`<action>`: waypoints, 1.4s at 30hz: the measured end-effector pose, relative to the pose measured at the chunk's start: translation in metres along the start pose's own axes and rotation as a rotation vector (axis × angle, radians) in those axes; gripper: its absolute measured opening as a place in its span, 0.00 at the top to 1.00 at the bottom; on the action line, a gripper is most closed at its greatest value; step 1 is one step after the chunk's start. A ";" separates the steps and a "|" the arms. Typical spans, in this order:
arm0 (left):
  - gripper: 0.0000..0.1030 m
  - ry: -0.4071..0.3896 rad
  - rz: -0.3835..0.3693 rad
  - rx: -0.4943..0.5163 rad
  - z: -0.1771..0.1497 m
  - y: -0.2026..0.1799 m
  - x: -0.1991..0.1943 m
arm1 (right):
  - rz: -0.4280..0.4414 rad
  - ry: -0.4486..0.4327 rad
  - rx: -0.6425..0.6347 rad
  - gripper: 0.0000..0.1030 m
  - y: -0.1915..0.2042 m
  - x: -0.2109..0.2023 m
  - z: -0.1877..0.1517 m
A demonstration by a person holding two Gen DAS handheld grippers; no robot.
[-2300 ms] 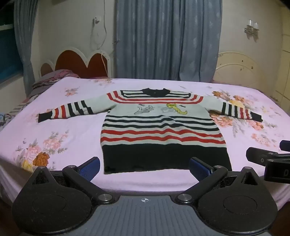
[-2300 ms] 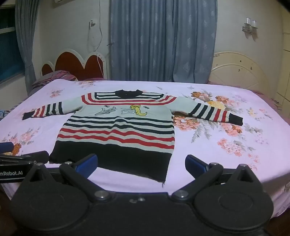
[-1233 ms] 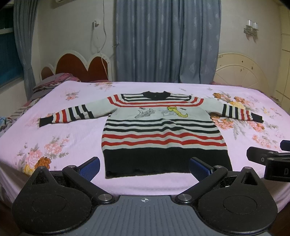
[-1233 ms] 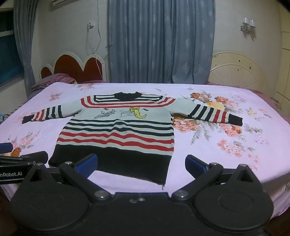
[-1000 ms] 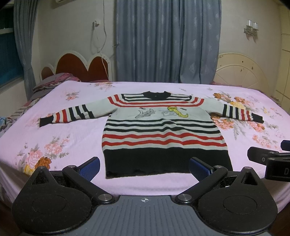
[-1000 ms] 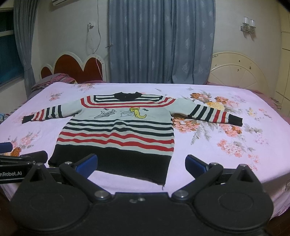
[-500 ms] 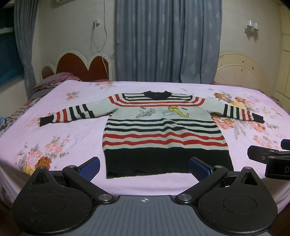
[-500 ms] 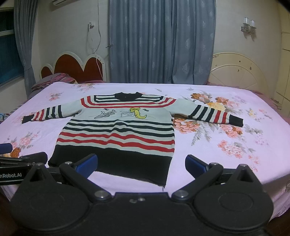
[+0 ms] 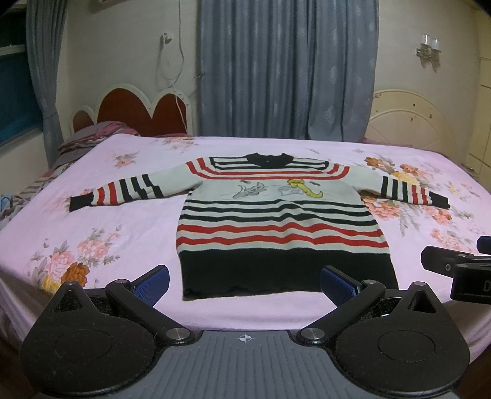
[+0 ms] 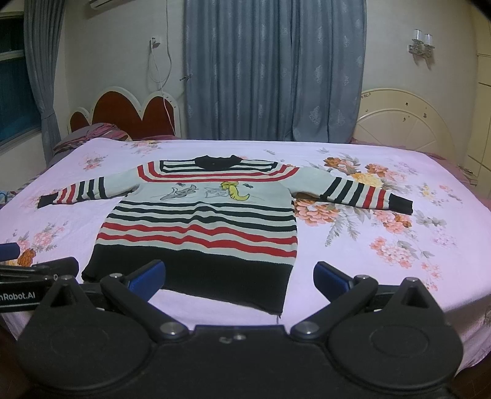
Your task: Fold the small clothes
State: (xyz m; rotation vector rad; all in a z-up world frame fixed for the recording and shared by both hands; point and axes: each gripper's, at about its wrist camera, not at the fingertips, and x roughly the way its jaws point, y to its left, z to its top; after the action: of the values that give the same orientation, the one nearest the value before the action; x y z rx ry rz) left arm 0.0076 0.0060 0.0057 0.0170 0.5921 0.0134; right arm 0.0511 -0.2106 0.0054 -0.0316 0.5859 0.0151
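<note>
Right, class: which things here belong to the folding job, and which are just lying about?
For the job:
striped sweater, spread flat
left gripper, open
right gripper, open

Just lying about:
floral bedsheet
bedding pile
blue curtain
hanging cable

A home bedroom. A wide bed [image 9: 129,233] under a pink floral sheet [image 10: 383,221] fills the view, with a red scalloped headboard [image 9: 138,110] at the far left and a cream one [image 10: 399,119] at the right. Blue curtains [image 9: 285,70] hang behind, a glass lamp [image 10: 420,41] is on the wall, and what looks like an air conditioner [image 10: 99,3] sits near the ceiling.
</note>
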 end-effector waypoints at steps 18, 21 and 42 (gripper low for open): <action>0.00 0.002 -0.003 -0.001 -0.003 0.000 -0.001 | -0.001 0.001 0.000 0.01 0.001 0.000 0.001; 0.00 0.003 -0.002 0.000 -0.003 -0.001 -0.001 | -0.001 0.001 0.000 0.01 0.000 0.001 0.001; 0.00 0.018 -0.005 -0.037 0.021 0.012 0.030 | -0.046 -0.001 0.027 0.01 -0.005 0.027 0.016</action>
State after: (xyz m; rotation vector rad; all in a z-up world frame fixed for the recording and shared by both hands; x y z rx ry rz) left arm 0.0441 0.0178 0.0068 -0.0206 0.6096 0.0194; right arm 0.0827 -0.2153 0.0038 -0.0188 0.5841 -0.0375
